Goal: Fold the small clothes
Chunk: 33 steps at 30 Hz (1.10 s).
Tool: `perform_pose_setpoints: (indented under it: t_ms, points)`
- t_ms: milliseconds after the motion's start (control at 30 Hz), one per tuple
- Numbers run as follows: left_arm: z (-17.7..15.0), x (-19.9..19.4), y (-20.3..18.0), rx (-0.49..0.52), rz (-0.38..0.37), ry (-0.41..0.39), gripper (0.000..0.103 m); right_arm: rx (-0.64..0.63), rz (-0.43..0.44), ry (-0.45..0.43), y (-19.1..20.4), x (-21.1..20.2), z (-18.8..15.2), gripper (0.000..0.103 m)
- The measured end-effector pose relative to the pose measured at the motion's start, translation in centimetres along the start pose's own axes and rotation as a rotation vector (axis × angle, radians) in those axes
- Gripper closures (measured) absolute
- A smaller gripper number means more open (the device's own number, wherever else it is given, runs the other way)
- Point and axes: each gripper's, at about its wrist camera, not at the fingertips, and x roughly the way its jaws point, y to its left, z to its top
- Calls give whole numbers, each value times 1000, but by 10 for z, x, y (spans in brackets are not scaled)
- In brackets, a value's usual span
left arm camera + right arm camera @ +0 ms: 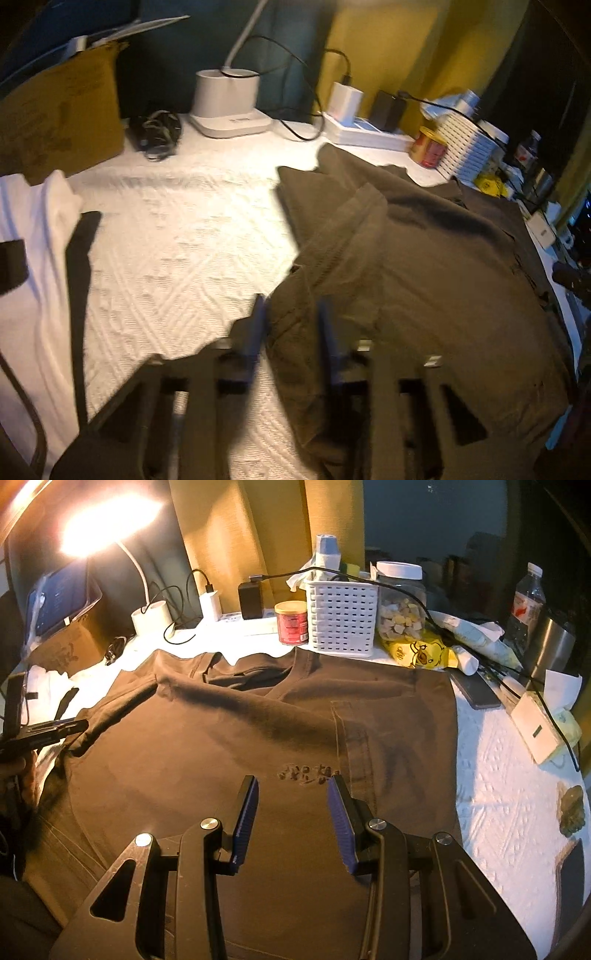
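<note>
A dark brown T-shirt [229, 738] lies spread on the white textured cover [177, 251], collar toward the back, a small print near its middle. In the blurred left wrist view my left gripper [291, 302] straddles the shirt's left edge [295, 332], and a bunched fold fills the narrow gap between the fingers. The right wrist view shows the left gripper [74, 724] at the shirt's left sleeve, fingers close together. My right gripper [292, 780] hovers over the shirt's lower middle, open, with nothing between its blue pads.
A white garment [29, 258] lies at the left by a cardboard box [62, 118]. Along the back stand a lamp base [229, 107], power strip [365, 133], red can [291, 622], white basket [343, 616] and jar [400, 602]. A bottle [528, 598] and phone [476, 694] sit at the right.
</note>
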Motion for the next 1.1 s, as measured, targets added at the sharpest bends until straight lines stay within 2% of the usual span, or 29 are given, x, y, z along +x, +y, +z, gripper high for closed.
perform_pose_setpoints:
  t_ms: [33,67,267,500,700,1100]
  points:
    - [0,0,-2,8,-8,0,99,-4,1,0,1,0,0,62]
    - [-1,-2,-4,12,-16,-5,100,-6,4,0,1,1,0,62]
    - [1,-29,-9,-3,-11,-96,100,1,17,-1,-2,0,-5,62]
    - [6,-47,-46,82,-64,-142,100,23,32,-21,-12,-7,-14,62]
    - [0,-28,-79,168,-84,-92,100,62,43,-32,-28,-10,-25,62]
    - [-23,-7,-101,205,-57,-4,100,153,68,-41,-64,-10,-47,62]
